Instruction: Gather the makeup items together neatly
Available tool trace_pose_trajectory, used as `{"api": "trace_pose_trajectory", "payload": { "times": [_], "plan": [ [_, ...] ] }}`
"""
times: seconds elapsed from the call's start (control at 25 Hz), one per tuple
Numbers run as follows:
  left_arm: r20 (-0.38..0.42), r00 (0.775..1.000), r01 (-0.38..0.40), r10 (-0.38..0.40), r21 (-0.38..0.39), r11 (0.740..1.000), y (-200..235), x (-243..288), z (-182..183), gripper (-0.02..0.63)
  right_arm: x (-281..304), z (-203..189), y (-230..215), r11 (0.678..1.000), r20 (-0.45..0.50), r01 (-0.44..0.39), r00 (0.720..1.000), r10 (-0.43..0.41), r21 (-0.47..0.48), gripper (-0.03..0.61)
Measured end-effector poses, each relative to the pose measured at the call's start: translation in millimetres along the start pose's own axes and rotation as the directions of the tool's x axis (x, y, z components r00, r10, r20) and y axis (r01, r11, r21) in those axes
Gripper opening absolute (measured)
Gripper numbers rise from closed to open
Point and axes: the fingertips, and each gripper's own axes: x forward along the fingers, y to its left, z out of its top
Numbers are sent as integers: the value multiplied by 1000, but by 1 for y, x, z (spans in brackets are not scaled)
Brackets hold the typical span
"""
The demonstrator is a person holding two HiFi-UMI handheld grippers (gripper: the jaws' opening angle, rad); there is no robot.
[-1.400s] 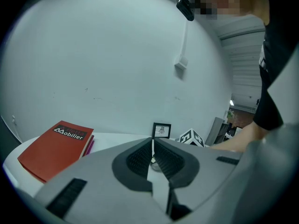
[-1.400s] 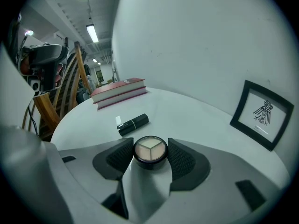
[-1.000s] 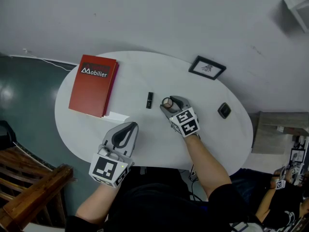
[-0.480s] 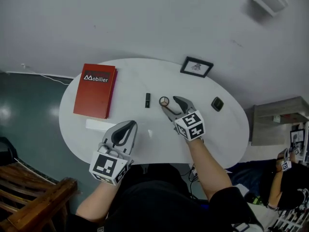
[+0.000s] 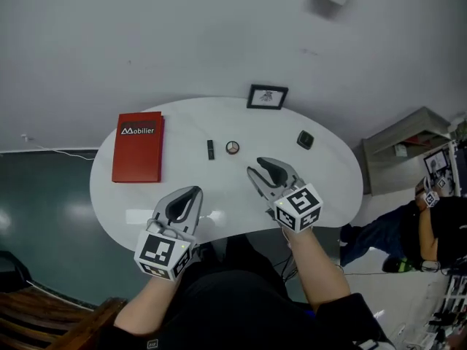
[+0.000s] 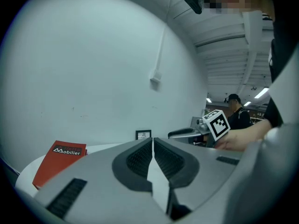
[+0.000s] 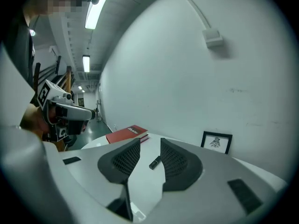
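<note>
Head view looks down on the whole white table (image 5: 328, 181). A red book (image 5: 139, 146) is at its left end, and a picture frame (image 5: 267, 96) stands at the back edge by the wall. The 3 makeup things lie in a loose row. The small black tube (image 5: 210, 149) is near the middle. The little round pot (image 5: 232, 147) is just beside it on the right, not touching. The black square case (image 5: 306, 139) sits well apart, nearer the right end.

The claw views don't show the pot or the case. R claw view looks low over the table & shows the tube far off through its gap, w/ the book behind & the frame on the right. L claw view shows only the book, the frame & the other claw.

L claw (image 5: 195, 192) is pinched tight shut w/ nothing in it. R claw (image 5: 255, 165) has its jaws partway apart. They've just been closing, w/ nothing btw them. Both hang over the near side of the table & touch nothing.

The tube is short, dark & lies flat. The pot is round w/ a dark rim & a lighter middle. The case is flat w/ rounded corners.

There's lots of bare table round all 3 things, & none sits at the curved rim. Dark floor (image 5: 44, 195) is off the left end & a grey shelf (image 5: 398, 148) is past the right end. Another person (image 5: 430, 224) is at the far right.
</note>
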Motion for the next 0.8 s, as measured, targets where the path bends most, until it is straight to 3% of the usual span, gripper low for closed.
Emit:
{"api": "trace_pose_trajectory", "payload": {
  "times": [0.52, 0.8],
  "plan": [
    [32, 993, 117, -118, 37, 992, -54, 19, 22, 23, -114, 52, 15, 997, 202, 51, 978, -60, 49, 70],
    [36, 994, 104, -106, 52, 993, -104, 56, 32, 23, -176, 42, -10, 998, 255, 17, 966, -33, 66, 40]
  ]
}}
